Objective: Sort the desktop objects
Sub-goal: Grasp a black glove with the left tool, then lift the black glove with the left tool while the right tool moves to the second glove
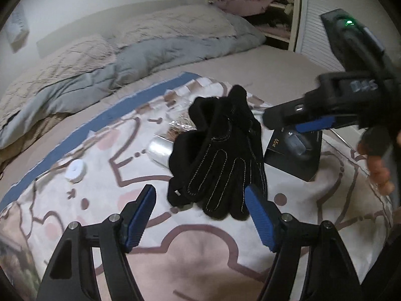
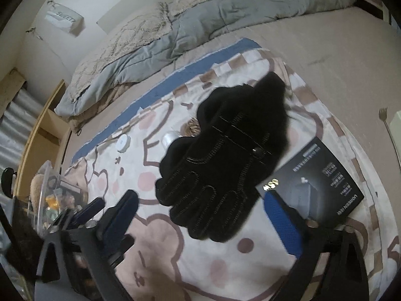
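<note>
the gloves (image 1: 220, 155) lie in a heap on the blanket (image 1: 205, 250) that is spread over the bed (image 1: 283, 62). a box (image 1: 293, 155) lies just right of them, a roll of tape (image 1: 160, 151) touches their left side, and a small round reel (image 1: 75, 170) sits farther left. the duvet (image 1: 140, 57) is bunched behind the blanket, along the wall.

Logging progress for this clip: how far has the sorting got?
Hardly begun. Done: nothing visibly sorted. In hand: nothing; left gripper and right gripper are open near the black gloves. Left: gloves, black box, white tape roll and clear roll all lie on the blanket.
</note>
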Tool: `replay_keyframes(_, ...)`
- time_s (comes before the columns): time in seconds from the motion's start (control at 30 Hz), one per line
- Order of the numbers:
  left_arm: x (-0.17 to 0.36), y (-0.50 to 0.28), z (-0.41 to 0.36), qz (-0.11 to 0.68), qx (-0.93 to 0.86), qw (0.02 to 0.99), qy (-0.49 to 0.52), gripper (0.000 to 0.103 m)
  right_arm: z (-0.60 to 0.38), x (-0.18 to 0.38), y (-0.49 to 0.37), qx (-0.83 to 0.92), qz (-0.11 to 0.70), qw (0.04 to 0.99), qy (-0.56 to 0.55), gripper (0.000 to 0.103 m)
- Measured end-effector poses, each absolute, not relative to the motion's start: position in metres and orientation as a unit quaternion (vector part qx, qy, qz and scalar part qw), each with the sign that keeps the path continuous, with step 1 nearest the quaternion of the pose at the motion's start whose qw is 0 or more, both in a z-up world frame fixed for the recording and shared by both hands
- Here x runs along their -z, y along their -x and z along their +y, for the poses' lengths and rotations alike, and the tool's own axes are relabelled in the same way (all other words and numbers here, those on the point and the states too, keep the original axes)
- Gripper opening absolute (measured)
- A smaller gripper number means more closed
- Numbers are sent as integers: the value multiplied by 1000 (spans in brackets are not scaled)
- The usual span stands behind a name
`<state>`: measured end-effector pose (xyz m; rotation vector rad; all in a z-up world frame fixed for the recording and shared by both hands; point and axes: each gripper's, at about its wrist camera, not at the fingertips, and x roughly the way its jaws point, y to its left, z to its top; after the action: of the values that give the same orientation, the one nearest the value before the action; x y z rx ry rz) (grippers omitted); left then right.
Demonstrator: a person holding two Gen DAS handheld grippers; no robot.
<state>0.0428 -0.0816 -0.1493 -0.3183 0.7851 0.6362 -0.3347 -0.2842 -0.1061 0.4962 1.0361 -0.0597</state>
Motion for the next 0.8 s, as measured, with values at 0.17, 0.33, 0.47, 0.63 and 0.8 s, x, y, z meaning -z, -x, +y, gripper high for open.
replay_keyframes(0.17, 167, -58, -55, 352, -265, 876, 194, 74, -310, 119, 343, 23, 494, 805, -329, 96)
replay_keyframes(0.33, 183, -71, -43, 354, -241, 879, 208, 74, -323, 118, 342, 33, 495, 808, -319, 96)
replay_keyframes(0.47, 198, -71, -31, 359, -241, 870, 237, 73, -328, 109, 341, 43, 486, 827, -277, 96)
replay_keyframes(0.63, 210, -66, -25, 358, -231, 862, 273, 46, -331, 110, 338, 44, 485, 830, -271, 96)
replay_keyframes(0.8, 204, -56, -26, 357, -226, 861, 282, 18, -324, 110, 335, 65, 488, 838, -235, 96)
